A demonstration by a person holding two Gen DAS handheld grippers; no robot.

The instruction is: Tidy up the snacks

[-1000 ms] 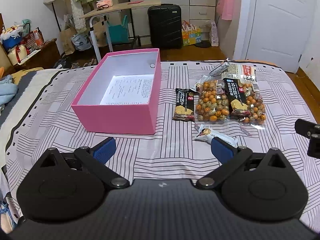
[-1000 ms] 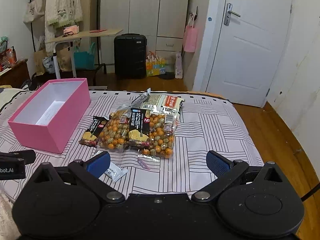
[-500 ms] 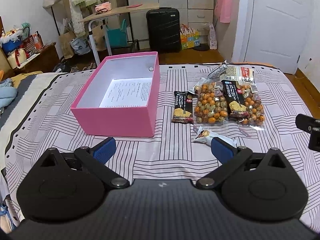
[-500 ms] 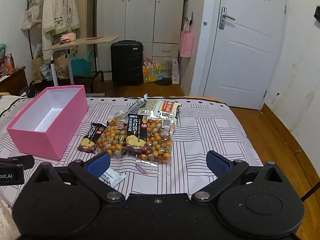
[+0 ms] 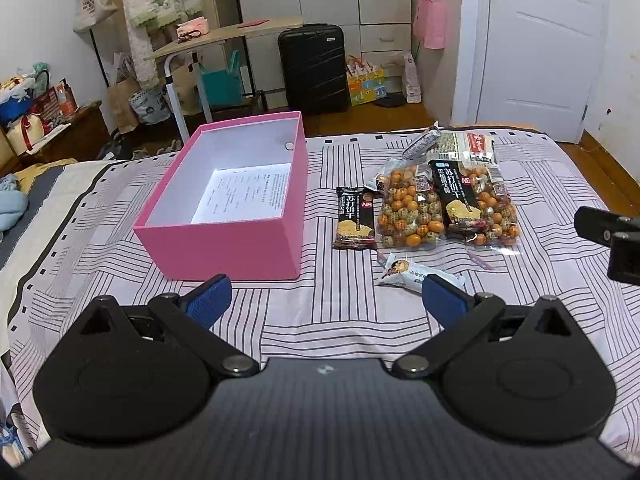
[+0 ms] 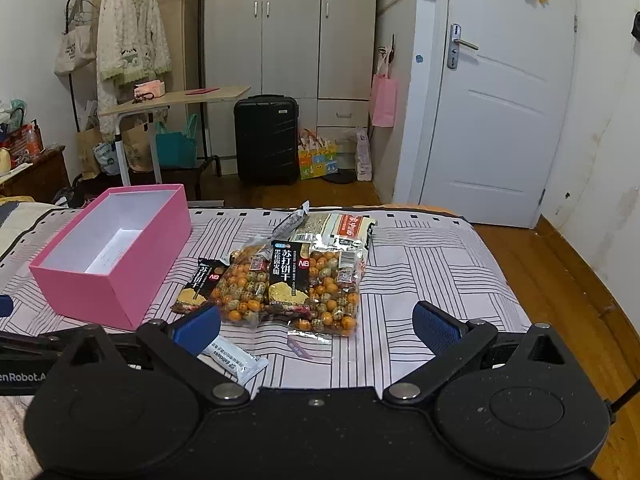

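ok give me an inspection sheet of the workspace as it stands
surface: bed under a striped cover
job's things: pink box open, holds only a printed sheet; snacks heaped to its right, none boxed; white bar lies apart, nearer the grippers
clutter: nothing seen on the bed
grippers: left gripper open, empty; right gripper open, empty
cables: nothing seen
surroundings: suitcase, wardrobe, door, side table

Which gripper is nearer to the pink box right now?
Left. The left gripper hovers open just in front of the pink box, near its front right corner. The right gripper is farther right, open over the snack bags.
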